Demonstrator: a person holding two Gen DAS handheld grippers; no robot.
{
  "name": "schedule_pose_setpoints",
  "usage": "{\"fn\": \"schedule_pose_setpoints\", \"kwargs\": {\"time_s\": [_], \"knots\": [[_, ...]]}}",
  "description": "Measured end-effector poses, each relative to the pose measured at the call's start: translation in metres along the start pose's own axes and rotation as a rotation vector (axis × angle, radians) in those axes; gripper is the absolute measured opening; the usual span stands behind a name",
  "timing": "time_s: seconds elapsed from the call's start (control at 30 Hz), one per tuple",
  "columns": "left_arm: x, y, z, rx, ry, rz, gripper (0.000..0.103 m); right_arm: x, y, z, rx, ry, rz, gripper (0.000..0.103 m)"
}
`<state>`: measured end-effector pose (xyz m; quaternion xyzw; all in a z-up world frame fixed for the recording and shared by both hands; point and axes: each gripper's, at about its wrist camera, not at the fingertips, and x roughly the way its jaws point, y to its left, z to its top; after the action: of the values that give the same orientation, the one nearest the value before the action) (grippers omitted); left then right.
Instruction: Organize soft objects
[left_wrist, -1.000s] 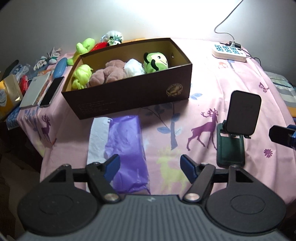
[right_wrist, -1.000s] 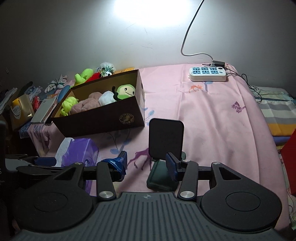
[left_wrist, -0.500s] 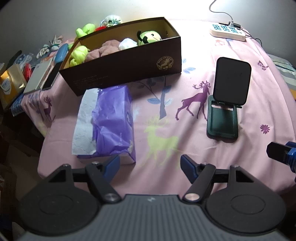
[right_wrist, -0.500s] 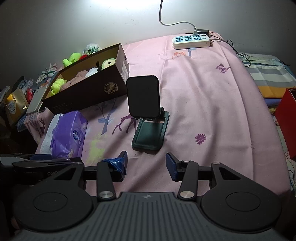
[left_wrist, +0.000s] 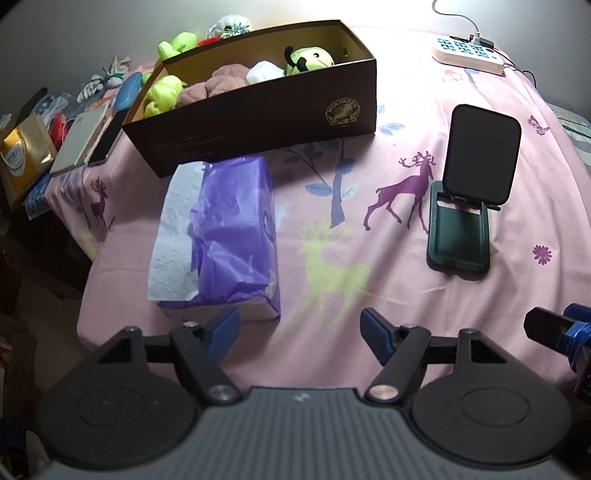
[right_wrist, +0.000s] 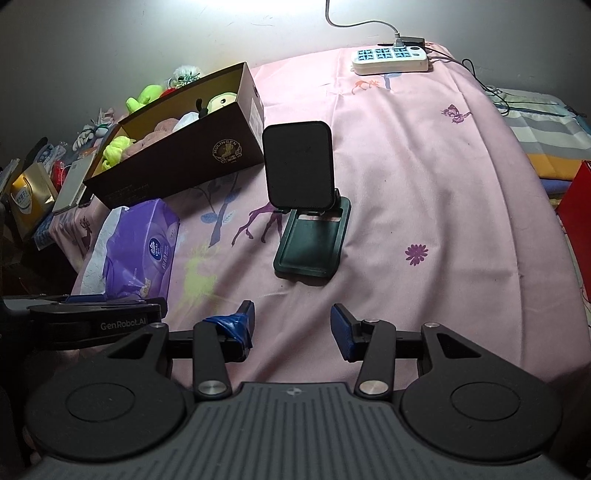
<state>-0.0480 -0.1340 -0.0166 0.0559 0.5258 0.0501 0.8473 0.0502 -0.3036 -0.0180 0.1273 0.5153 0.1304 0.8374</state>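
An open brown box (left_wrist: 258, 110) stands at the far side of the pink cloth (left_wrist: 406, 288). It holds a green plush (left_wrist: 310, 59), a white one (left_wrist: 264, 70), a brownish-pink one (left_wrist: 218, 79) and a yellow-green one (left_wrist: 162, 92). Behind the box lie another green plush (left_wrist: 177, 42) and a white fuzzy toy (left_wrist: 231, 26). My left gripper (left_wrist: 299, 325) hangs open over the near cloth, empty, its left finger by a purple tissue pack (left_wrist: 229, 236). My right gripper (right_wrist: 291, 319) is empty too, its jaws closing slightly, short of the phone stand (right_wrist: 310, 221).
A white power strip (right_wrist: 389, 59) with its cable lies at the far right. Books, a phone and small packets (left_wrist: 85, 136) crowd the left edge beside the box. A red box (right_wrist: 576, 218) and striped fabric (right_wrist: 546, 133) sit off the right side.
Both grippers have sunk and tipped downward. The box has slid up in the views, and the whole tissue pack and phone stand now show in front of the fingers.
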Motion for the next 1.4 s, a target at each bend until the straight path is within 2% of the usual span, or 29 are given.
{"fn": "schedule_pose_setpoints", "kwargs": {"time_s": [0.33, 0.83, 1.4], "knots": [[0.001, 0.01, 0.001, -0.017, 0.044, -0.005, 0.073, 0.0, 0.015, 0.0, -0.045, -0.016, -0.017, 0.027], [-0.02, 0.019, 0.001, -0.05, -0.025, 0.053, 0.073, -0.005, 0.018, 0.004, -0.04, -0.056, 0.003, 0.028], [-0.024, 0.016, -0.008, -0.048, -0.028, 0.137, 0.073, -0.006, 0.013, -0.008, -0.033, -0.069, -0.006, 0.028]]}}
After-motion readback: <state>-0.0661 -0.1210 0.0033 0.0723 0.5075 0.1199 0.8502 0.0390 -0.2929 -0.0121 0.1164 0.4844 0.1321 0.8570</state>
